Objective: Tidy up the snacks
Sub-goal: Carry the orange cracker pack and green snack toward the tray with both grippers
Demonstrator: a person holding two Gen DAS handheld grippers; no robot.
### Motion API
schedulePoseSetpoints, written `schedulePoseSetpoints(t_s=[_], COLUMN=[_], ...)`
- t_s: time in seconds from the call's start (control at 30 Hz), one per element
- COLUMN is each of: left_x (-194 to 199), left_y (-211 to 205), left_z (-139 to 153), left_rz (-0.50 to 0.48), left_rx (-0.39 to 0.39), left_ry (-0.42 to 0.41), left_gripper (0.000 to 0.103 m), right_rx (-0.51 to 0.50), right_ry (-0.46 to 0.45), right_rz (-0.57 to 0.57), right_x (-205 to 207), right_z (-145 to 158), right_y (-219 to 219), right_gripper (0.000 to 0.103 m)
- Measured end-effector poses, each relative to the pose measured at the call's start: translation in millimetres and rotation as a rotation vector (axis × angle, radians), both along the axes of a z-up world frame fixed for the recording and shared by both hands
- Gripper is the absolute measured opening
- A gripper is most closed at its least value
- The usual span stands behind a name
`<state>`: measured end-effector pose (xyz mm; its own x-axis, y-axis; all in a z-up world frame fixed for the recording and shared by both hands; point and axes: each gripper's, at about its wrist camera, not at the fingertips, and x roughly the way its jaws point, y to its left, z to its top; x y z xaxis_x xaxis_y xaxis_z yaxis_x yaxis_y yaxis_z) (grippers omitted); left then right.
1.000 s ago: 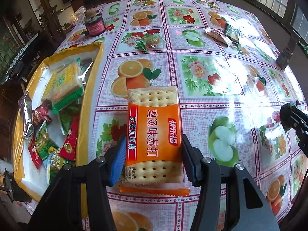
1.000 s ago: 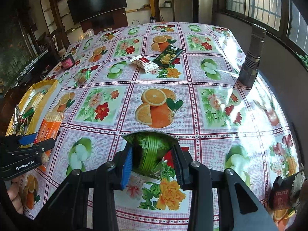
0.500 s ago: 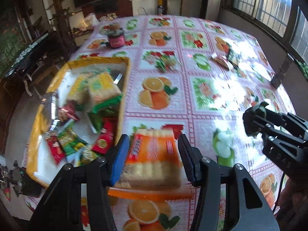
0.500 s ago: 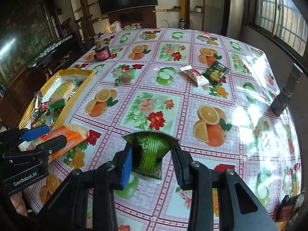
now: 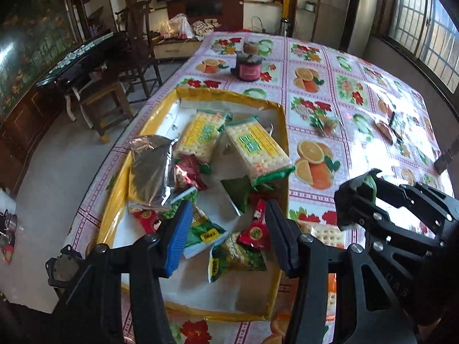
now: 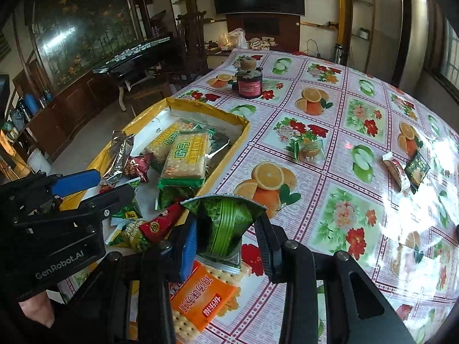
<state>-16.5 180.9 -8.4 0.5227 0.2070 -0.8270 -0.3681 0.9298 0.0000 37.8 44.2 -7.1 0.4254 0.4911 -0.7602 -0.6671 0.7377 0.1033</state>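
A yellow-rimmed tray (image 5: 282, 143) (image 6: 229, 146) near the table's left edge holds yellow-green cracker packs (image 5: 255, 149), a silver bag (image 5: 149, 169) and several small red and green packets. My left gripper (image 5: 226, 220) (image 6: 94, 189) hovers over the tray's near end, open, with nothing between its pads. An orange cracker pack (image 6: 200, 301) (image 5: 324, 232) lies flat on the table just outside the tray's right rim. Above that pack, my right gripper (image 6: 226, 229) (image 5: 352, 197) is shut on a crumpled green snack packet (image 6: 223, 223).
A dark jar (image 5: 249, 68) (image 6: 249, 84) stands beyond the tray. A small clear-wrapped snack (image 6: 307, 149) lies mid-table, and two packets (image 6: 404, 172) lie far right. Wooden chairs (image 5: 134, 57) stand past the table's left edge. A person's finger (image 6: 37, 309) shows at the lower left.
Both grippers swung left, over and beside the tray. The orange cracker pack left the left gripper's pads and now lies on the table by the tray. The right gripper kept its green packet.
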Motion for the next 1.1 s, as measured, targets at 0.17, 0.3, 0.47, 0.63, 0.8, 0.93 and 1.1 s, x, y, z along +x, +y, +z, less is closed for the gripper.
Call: schedulePoseSetpoints(t_s=[0.17,0.3,0.47,0.63,0.8,0.93,1.1], left_x=[0.7,8.0,23.4,30.2,33.3,33.0,29.1], left_y=[-53.9,-103.8,-129.9,-120.8,-116.0,-113.7,-113.6], left_z=[-16.3,-29.6,-42.9,-59.1,-66.9,-68.3,-77.4], left_rz=[-0.156,-0.194,-0.139,-0.084,-0.058,-0.050,-0.049], left_rx=[-0.026,0.005,0.089,0.076,0.083,0.063,-0.001], left_ry=[0.090,0.175,0.257,0.328,0.338,0.337,0.344], left_gripper=[0.056,0.068,0.075,0.075,0.077,0.089,0.103], right_rx=[-0.032,-0.087,-0.114,-0.127,-0.118,-0.128,-0.154], right_ry=[0.034,0.073,0.111,0.130,0.142,0.145,0.138], right_rz=[-0.065,-0.171,-0.263,-0.269,-0.265,-0.262,-0.262], right_x=[4.0,7.4,7.8,5.9,4.6,4.8,4.2], right_z=[-17.5,-35.2,-46.8,-54.6,-60.8,-62.8,-63.3], right_y=[-30.7,-81.4,-133.6,-142.9,-145.8,-145.5,-142.8], right_gripper=[0.037,0.037,0.037,0.037,0.037,0.038,0.054])
